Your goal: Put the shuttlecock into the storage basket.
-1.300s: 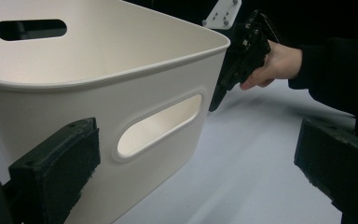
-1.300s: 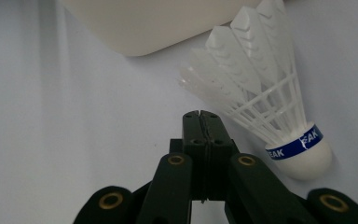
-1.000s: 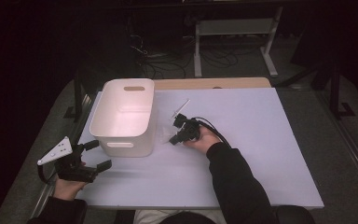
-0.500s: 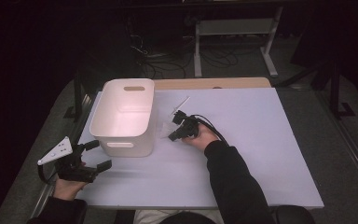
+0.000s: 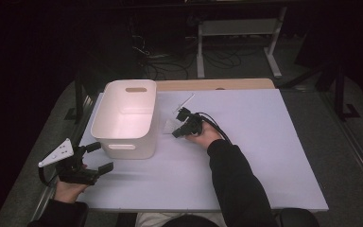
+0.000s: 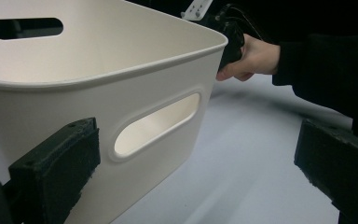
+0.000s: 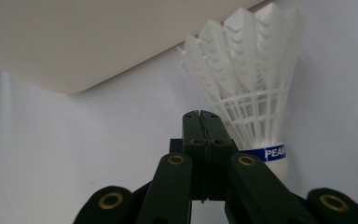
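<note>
A white feathered shuttlecock (image 7: 251, 84) with a blue band lies on the white table top, next to the white plastic bin (image 7: 74, 42). My right gripper (image 7: 201, 116) is shut, its jaws pressed flat together just left of the shuttlecock's cork end, with nothing between them. In the high view the right gripper (image 5: 177, 133) sits low on the table beside the shuttlecock (image 5: 168, 126), right of the bin (image 5: 125, 150). My left gripper (image 5: 101, 157) is open at the front left and points at the bin's near wall (image 6: 98, 60), its jaws wide apart.
The bin looks empty and has a handle slot (image 6: 156, 123) in its near wall. The white table top (image 5: 264, 142) stretches to the right. A wooden strip (image 5: 217, 84) runs along its far edge. Dark floor with cables and a metal stand lies beyond.
The right hand has edged slightly up the table beside the bin. The left hand has stayed still.
</note>
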### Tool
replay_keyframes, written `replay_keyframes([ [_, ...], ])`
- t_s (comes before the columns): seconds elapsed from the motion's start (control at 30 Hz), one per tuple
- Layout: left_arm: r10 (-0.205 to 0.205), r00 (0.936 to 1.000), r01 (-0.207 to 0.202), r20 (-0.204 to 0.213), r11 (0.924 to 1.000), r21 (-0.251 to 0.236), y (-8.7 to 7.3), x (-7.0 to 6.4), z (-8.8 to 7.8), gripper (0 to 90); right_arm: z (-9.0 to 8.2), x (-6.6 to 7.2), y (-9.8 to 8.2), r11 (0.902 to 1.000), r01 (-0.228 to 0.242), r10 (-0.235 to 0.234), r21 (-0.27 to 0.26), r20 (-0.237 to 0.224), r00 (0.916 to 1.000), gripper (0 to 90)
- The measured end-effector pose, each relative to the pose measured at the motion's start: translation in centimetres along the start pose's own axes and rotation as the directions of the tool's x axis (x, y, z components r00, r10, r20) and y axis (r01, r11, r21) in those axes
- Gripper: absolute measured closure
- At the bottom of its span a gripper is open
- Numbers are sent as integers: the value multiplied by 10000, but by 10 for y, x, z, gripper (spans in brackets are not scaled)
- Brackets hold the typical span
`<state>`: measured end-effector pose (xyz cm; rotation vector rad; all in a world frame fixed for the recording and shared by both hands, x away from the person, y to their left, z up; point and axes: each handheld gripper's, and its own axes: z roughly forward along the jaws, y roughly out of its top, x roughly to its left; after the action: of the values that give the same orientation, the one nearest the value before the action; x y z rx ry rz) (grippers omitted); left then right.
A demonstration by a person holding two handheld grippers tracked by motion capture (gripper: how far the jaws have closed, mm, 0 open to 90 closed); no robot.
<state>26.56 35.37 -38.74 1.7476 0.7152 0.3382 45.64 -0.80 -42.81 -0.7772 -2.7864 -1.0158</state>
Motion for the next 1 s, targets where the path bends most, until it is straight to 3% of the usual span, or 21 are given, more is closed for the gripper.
replay_keyframes([
  [0.17,-1,10000,1,-3,10000,2,0,0,0,0,2,-2,0,10000,-76,76,-29,-68,9999,885],
  [0.23,1,10000,-1,2,10000,-3,0,0,0,0,1,-2,0,10000,-65,65,-24,-71,10000,844],
  [0.57,-20,10000,20,18,10000,25,0,0,0,0,-21,-4,1,9996,-78,79,-256,31,10000,759],
  [0.8,-11,10000,11,0,10000,22,0,0,0,0,-33,-7,4,9995,-250,254,-181,214,9994,577],
  [1.0,-17,10000,17,-5,10000,32,0,0,0,0,-41,-10,7,9993,-129,146,-339,520,9985,449],
])
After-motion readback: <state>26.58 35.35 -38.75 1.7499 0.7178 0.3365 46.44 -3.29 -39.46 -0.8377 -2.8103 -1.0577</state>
